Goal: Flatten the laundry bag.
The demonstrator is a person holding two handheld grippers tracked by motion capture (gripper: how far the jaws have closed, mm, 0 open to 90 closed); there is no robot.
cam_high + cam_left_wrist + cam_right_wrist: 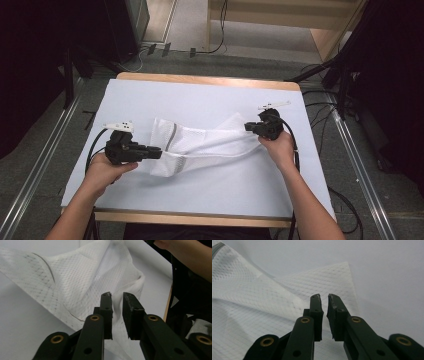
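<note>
White covering spreads over the wooden table (210, 79), and both my tools work on it. My left gripper (117, 297) has its jaws slightly apart, with the white mesh cloth (200, 145) lying under and between them but not pinched. My right gripper (324, 298) shows a narrow gap (fabric sits below the tips, not clamped). Outward, the cloth lies rumpled across the table's middle, stretching between my two hands.

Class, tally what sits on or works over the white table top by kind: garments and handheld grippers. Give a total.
White mesh garment: 1
Black handheld grippers: 2, the left gripper and the right gripper
Total: 3
</note>
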